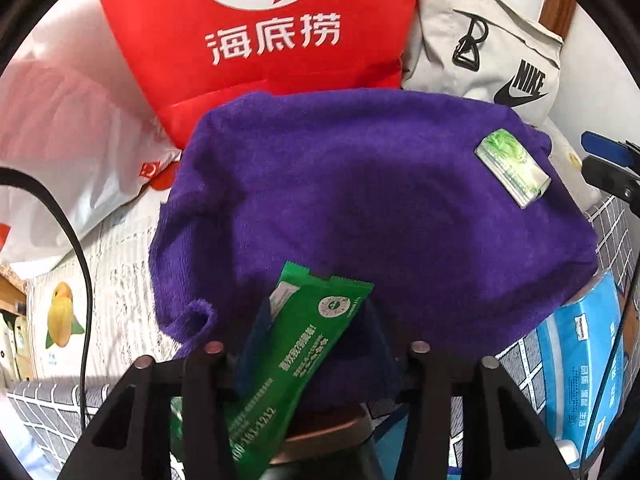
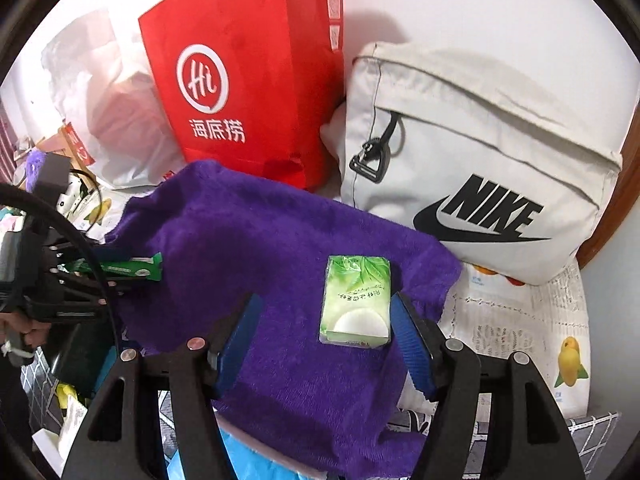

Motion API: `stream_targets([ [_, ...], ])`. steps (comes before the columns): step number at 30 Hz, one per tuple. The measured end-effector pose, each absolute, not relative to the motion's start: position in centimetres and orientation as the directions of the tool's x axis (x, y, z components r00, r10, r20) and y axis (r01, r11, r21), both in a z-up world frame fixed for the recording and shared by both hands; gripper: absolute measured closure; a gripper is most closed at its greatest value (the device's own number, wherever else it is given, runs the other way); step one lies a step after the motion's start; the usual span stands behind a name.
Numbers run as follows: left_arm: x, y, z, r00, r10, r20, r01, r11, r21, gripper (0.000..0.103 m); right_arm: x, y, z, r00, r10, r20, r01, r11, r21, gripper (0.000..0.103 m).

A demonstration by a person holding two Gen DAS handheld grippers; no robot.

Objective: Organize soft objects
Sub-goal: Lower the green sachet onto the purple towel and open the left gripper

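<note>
Purple towel [image 1: 360,208] lies spread flat, covering the middle of the tabletop. Small green tissue pack [image 2: 356,300] lies flat on the towel's right part, untouched. Right gripper [image 2: 324,344] hovers over it, blue-padded jaws spread wide either side of the pack, the right pad just beside its edge, the left pad well apart; nothing gripped. Green sachet [image 1: 296,344] is pinched in the left gripper [image 1: 304,320], jaws closed on its body, its upper end sticking out tilted over the towel's near-left edge. In the right wrist view the left gripper [image 2: 116,272] shows at left, sachet end [image 2: 132,266] poking toward the towel.

Behind the towel: red paper bag [image 2: 248,80] upright, far centre; grey Nike bag [image 2: 480,184] far right, leaning; white plastic bag [image 2: 104,112] far left. Blue tissue box [image 1: 580,352] sits near right, partly under the towel edge. Fruit-print cloth [image 2: 520,320] covers the tabletop right of the towel.
</note>
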State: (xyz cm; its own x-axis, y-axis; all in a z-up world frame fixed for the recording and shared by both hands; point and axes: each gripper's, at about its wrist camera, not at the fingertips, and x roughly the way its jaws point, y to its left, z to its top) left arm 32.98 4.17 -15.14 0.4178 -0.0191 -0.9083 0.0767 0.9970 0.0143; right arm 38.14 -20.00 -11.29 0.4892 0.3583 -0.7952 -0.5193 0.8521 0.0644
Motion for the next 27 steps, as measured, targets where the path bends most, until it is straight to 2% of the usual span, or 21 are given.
stream_targets([
  [3,33.1,3.9,-14.7,0.419,-0.035,-0.907,0.102,0.995,0.008,0.088,37.5,-20.4,-10.5,0.500,0.370,-0.783,-0.525,0.849,0.066,0.036],
  [6,33.5,3.5,-14.6,0.420,-0.030,-0.907,0.114,0.993,0.021,0.092,37.3,-20.6,-10.4,0.507,0.371,-0.778,-0.523,0.850,0.065,0.036],
  [18,35.8,4.0,-12.7,0.477,-0.114,-0.871,0.089,0.993,-0.081,0.097,36.4,-22.1,-10.8,0.505,0.386,-0.772,-0.499,0.860,0.104,0.036],
  [25,37.3,4.7,-11.2,0.514,-0.117,-0.850,0.052,0.993,-0.106,0.097,36.3,-22.9,-10.9,0.504,0.385,-0.773,-0.481,0.868,0.119,0.036],
  [26,37.2,5.0,-11.0,0.521,-0.123,-0.844,0.039,0.992,-0.120,0.095,36.3,-22.9,-10.9,0.501,0.385,-0.775,-0.480,0.869,0.121,0.036],
  [27,37.2,5.3,-10.9,0.522,-0.136,-0.842,0.036,0.990,-0.137,0.088,36.2,-23.0,-11.0,0.499,0.386,-0.776,-0.480,0.868,0.123,0.036],
])
